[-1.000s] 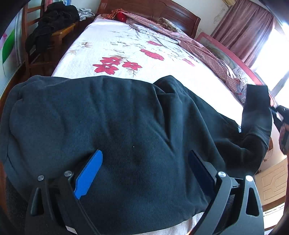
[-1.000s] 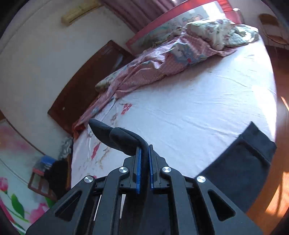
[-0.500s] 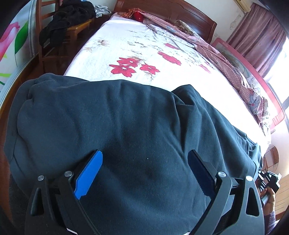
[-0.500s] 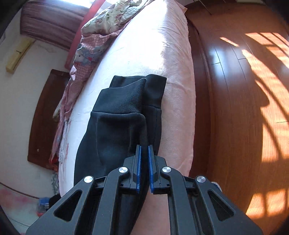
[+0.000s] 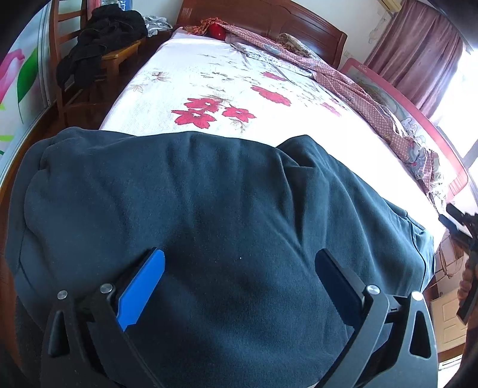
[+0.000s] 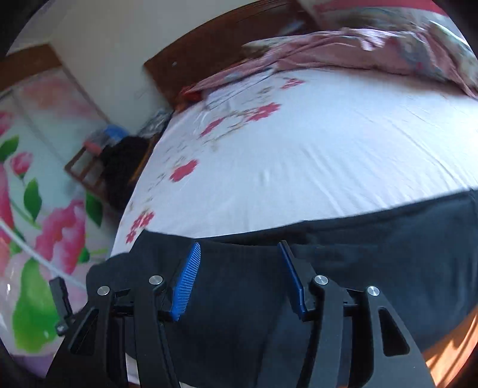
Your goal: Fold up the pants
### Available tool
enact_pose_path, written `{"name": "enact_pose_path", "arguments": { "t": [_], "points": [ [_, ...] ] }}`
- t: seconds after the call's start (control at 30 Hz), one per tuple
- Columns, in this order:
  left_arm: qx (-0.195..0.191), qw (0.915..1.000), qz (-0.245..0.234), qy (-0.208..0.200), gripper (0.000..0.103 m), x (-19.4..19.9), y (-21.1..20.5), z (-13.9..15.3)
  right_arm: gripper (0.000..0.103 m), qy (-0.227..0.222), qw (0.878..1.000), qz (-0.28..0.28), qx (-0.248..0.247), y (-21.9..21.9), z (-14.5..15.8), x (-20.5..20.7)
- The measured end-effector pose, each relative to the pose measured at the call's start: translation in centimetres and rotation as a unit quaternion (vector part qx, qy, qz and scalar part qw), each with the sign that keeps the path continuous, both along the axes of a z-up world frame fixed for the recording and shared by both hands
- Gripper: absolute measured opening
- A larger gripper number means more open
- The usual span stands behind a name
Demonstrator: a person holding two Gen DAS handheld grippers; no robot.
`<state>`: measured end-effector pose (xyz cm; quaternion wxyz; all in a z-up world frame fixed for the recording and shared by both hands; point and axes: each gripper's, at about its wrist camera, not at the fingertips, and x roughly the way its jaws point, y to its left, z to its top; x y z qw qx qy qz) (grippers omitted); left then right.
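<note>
Dark pants [image 5: 209, 223] lie flat across the near end of the bed, one leg laid over the other. My left gripper [image 5: 239, 253] hovers open over their wide part, and its blue pad [image 5: 140, 286] stands clear of the cloth. In the right wrist view the pants [image 6: 373, 253] stretch along the bed's near edge. My right gripper [image 6: 239, 246] is above them with its jaws opening. The cloth shows below the gap, and the pads [image 6: 186, 280] do not press on it. The right gripper [image 5: 460, 226] also peeks in at the far right of the left wrist view.
The white bedsheet [image 5: 224, 86] with red flowers runs back to a wooden headboard [image 5: 269, 21]. A pink patterned quilt [image 5: 373, 101] is bunched along the far side. A wooden chair [image 5: 89, 59] piled with dark clothes stands left of the bed. Wooden floor [image 6: 448, 352] lies below the near edge.
The right gripper, shut on a pant leg's cuff, carried it across and down onto the other leg, then let go, and its jaws now stand apart. The left gripper stayed open in place.
</note>
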<state>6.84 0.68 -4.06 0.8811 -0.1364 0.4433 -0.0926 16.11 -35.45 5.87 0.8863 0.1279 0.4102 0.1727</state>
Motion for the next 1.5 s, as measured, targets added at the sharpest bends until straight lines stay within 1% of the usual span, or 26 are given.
{"name": "enact_pose_path", "arguments": {
  "t": [0.03, 0.1, 0.2, 0.27, 0.37, 0.47, 0.53, 0.6, 0.67, 0.8, 0.9, 0.93, 0.97, 1.0, 1.03, 1.07, 1.1, 1.13, 1.17, 1.2, 1.23, 1.27, 1.3, 1.37, 1.43, 1.5],
  "points": [
    [-0.003, 1.0, -0.001, -0.002, 0.101, -0.1, 0.1, 0.0, 0.052, 0.007, 0.999, 0.039, -0.024, 2.6, -0.2, 1.7],
    [-0.01, 0.9999, -0.003, -0.005, 0.101, -0.2, 0.3, 0.0, 0.052, 0.027, 0.991, 0.112, -0.065, 7.3, -1.1, 4.5],
    [-0.016, 0.9998, -0.009, -0.009, 0.101, -0.3, 0.4, -0.1, 0.052, 0.058, 0.979, 0.164, -0.105, 12.1, -2.5, 7.5],
    [-0.022, 0.9996, -0.011, -0.013, 0.101, -0.4, 0.5, -0.1, 0.052, 0.069, 0.973, 0.189, -0.115, 14.3, -3.2, 8.6],
    [-0.026, 0.9995, -0.014, -0.015, 0.101, -0.4, 0.6, -0.2, 0.052, 0.083, 0.963, 0.201, -0.161, 16.8, -4.8, 10.4],
    [-0.039, 0.999, -0.014, -0.015, 0.101, -0.4, 0.9, -0.2, 0.052, 0.103, 0.957, 0.214, -0.165, 17.9, -6.1, 11.9],
    [-0.045, 0.9988, -0.015, -0.016, 0.101, -0.4, 1.1, -0.2, 0.014, 0.096, 0.952, 0.219, -0.191, 18.5, -6.3, 12.0],
    [-0.046, 0.9987, -0.015, -0.016, 0.101, -0.4, 1.1, -0.3, 0.008, 0.074, 0.946, 0.224, -0.224, 19.2, -5.8, 11.2],
    [-0.046, 0.9987, -0.015, -0.017, 0.101, -0.4, 1.0, -0.3, 0.002, 0.046, 0.943, 0.214, -0.249, 19.7, -4.7, 10.7],
    [-0.043, 0.9987, -0.017, -0.021, 0.101, -0.5, 0.9, -0.4, 0.002, -0.034, 0.939, 0.179, -0.291, 20.9, -2.5, 10.4],
    [-0.032, 0.999, -0.019, -0.024, 0.101, -0.5, 0.6, -0.4, 0.002, -0.074, 0.924, 0.16, -0.34, 22.8, -3.9, 11.1],
    [-0.028, 0.9991, -0.02, -0.024, 0.101, -0.5, 0.5, -0.4, 0.002, -0.077, 0.923, 0.156, -0.343, 23.2, -5.0, 11.4],
    [-0.021, 0.9993, -0.022, -0.024, 0.101, -0.5, 0.3, -0.4, 0.002, -0.056, 0.925, 0.165, -0.339, 23.4, -6.5, 11.8],
    [-0.016, 0.9993, -0.023, -0.022, 0.101, -0.4, 0.2, -0.4, 0.002, -0.017, 0.925, 0.168, -0.341, 23.3, -8.0, 12.2],
    [-0.014, 0.9994, -0.025, -0.022, 0.101, -0.4, 0.2, -0.3, 0.008, -0.027, 0.931, 0.154, -0.33, 22.9, -8.0, 11.8],
    [-0.014, 0.9994, -0.025, -0.019, 0.101, -0.4, 0.2, -0.3, 0.011, -0.027, 0.941, 0.138, -0.308, 22.0, -7.3, 11.4],
    [-0.017, 0.9994, -0.024, -0.018, 0.101, -0.3, 0.4, -0.2, 0.018, -0.025, 0.953, 0.113, -0.279, 20.6, -6.0, 10.9],
    [-0.022, 0.9993, -0.023, -0.017, 0.101, -0.3, 0.5, -0.2, 0.028, -0.034, 0.966, 0.075, -0.245, 18.7, -4.3, 10.0],
    [-0.025, 0.9993, -0.023, -0.018, 0.101, -0.3, 0.6, -0.2, 0.035, -0.041, 0.979, 0.037, -0.198, 16.1, -2.4, 8.8],
    [-0.023, 0.9993, -0.025, -0.018, 0.101, -0.4, 0.5, -0.3, 0.05, -0.043, 0.988, -0.003, -0.149, 13.0, -0.9, 7.3],
    [-0.019, 0.9993, -0.027, -0.018, 0.101, -0.4, 0.4, -0.3, 0.062, -0.043, 0.992, -0.049, -0.11, 9.6, 0.1, 5.6],
    [-0.014, 0.9993, -0.031, -0.018, 0.101, -0.4, 0.3, -0.3, 0.063, -0.038, 0.991, -0.097, -0.082, 6.0, 0.6, 3.8],
    [-0.009, 0.9992, -0.035, -0.019, 0.101, -0.5, 0.2, -0.3, 0.063, -0.023, 0.987, -0.143, -0.064, 2.1, 0.6, 1.9],
    [-0.001, 0.9988, -0.043, -0.021, 0.101, -0.6, 0.1, -0.3, 0.063, 0.011, 0.968, -0.249, -0.03, -6.4, -0.7, -2.3],
    [0.002, 0.9986, -0.047, -0.023, 0.101, -0.6, 0.1, -0.3, 0.063, 0.047, 0.934, -0.354, 0.01, -14.3, -2.9, -7.3],
    [0.007, 0.9986, -0.047, -0.024, 0.101, -0.7, -0.1, -0.3, 0.063, 0.056, 0.895, -0.439, 0.064, -20.4, -4.9, -12.6]
  ]
}}
